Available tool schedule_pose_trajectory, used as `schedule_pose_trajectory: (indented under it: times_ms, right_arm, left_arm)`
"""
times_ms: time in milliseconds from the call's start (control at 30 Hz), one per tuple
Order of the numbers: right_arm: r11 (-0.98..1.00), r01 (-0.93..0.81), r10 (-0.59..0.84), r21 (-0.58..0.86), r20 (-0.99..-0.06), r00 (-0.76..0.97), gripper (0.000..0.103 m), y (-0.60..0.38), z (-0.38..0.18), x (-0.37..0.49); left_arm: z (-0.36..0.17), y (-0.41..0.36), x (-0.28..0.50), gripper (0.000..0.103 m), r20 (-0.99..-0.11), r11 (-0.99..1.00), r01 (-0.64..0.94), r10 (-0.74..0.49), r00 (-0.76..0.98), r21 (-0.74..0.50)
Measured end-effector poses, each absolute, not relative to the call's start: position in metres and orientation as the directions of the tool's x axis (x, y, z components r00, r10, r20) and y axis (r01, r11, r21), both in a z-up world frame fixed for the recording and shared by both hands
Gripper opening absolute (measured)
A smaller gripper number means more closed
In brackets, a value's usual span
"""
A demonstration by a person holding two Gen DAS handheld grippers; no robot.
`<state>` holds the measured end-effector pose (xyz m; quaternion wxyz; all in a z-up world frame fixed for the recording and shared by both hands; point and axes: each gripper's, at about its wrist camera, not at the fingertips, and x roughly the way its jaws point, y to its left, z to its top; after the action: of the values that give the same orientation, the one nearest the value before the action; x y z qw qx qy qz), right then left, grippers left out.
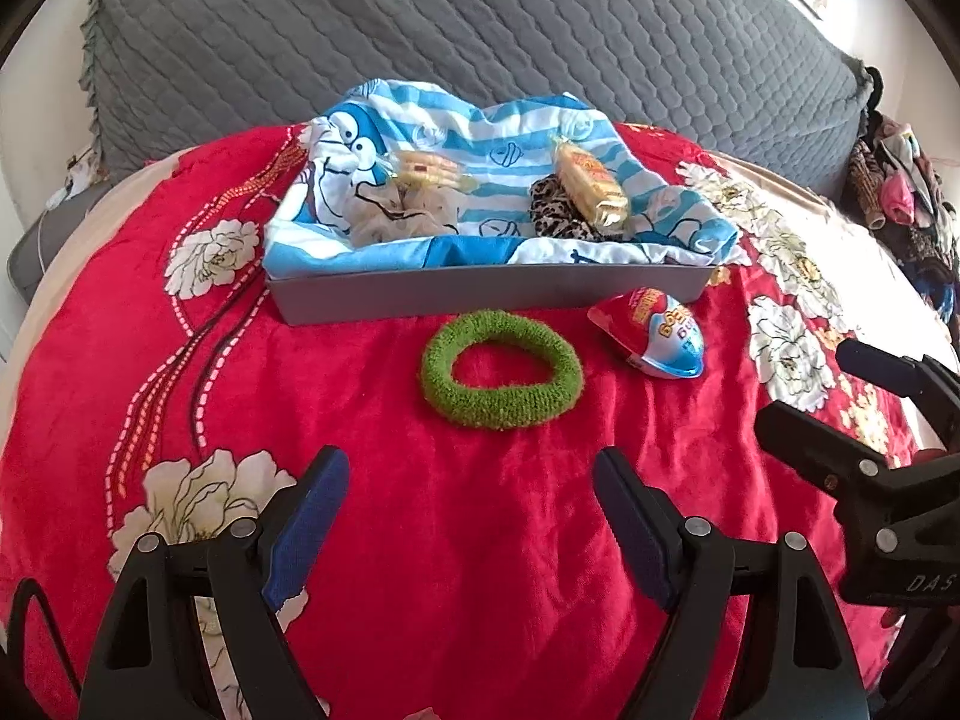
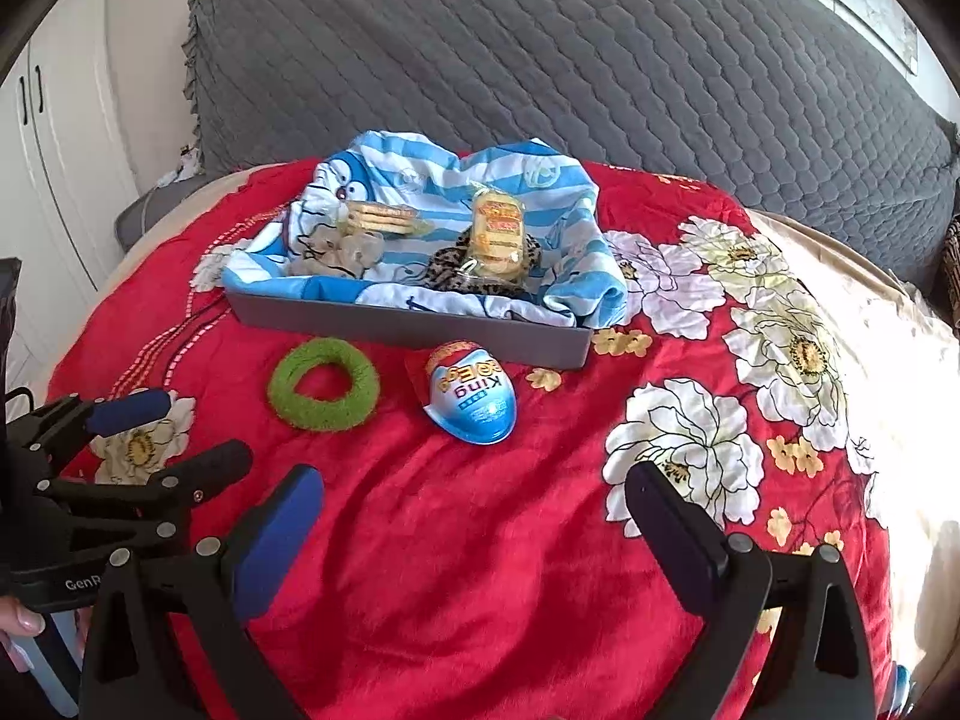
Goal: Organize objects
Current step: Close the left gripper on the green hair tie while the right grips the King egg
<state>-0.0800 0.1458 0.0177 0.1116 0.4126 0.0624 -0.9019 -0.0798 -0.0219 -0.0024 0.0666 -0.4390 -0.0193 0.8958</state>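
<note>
While both claws gape empty, fuzzy green ring point(image 1: 501, 369) lies on plush red blanket point(image 1: 456, 516).

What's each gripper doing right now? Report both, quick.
Left gripper: open, holding nothing, above the red blanket.
Right gripper: open, holding nothing.

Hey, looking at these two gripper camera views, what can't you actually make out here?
- Inside of the grey tray: the striped blue cloth lines it in both views, so its floor is hidden.
- Leopard-print scrunchie: a snack packet lies on it, both views.
- Pile of clothes: cut off at the left wrist view's right edge.
- Egg-shaped packet: most print is too small to read.
</note>
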Motion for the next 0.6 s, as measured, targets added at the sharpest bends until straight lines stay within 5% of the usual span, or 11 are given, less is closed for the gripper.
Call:
schedule_pose_trajectory:
  times_ms: [600]
  right_arm:
    - [-0.970, 0.244, -0.150, 0.004, -0.798, -0.583, 0.101, 0.147, -0.021, -0.128]
  left_arm:
    - [-0.039, -0.010, -0.131, 0.084, -0.797, -0.988, -0.125, 0.151, -0.584, -0.096]
